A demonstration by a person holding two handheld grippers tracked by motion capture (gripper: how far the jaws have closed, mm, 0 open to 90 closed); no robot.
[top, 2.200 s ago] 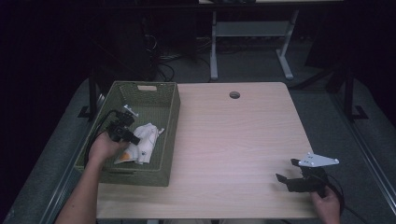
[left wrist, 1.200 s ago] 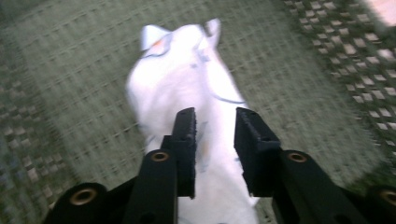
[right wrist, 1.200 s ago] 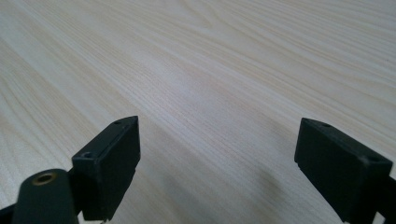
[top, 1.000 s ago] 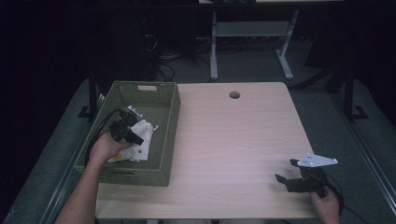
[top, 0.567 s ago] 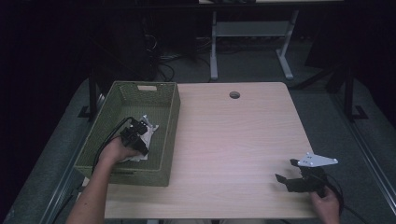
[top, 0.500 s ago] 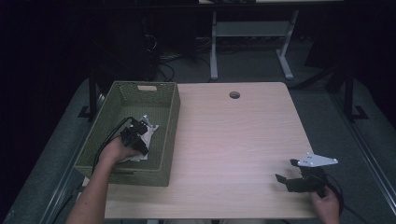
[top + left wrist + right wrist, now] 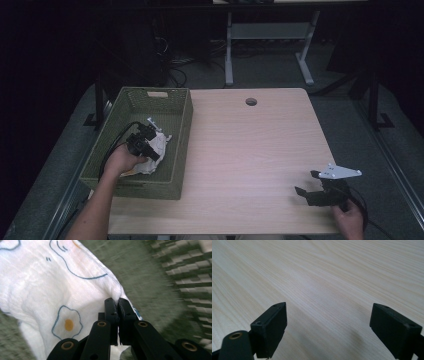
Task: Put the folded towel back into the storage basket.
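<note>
Left gripper has just pinched the cloth in the basket

Nearest the person, the right gripper (image 7: 311,189) rests at the near right edge of the table (image 7: 250,150) with its jaws wide apart and nothing but bare wood between them. Farther off at the left, the left gripper (image 7: 118,302) has dipped lower into the green basket (image 7: 177,145) than a moment ago, and its jaws have just closed together on an edge of the white cloth (image 7: 50,295) lying there. By my reading the cloth is now gripped and ready to be lifted out. The cloth bears drawn fried eggs with orange yolks (image 7: 68,324); no writing or brand can be read.
</note>
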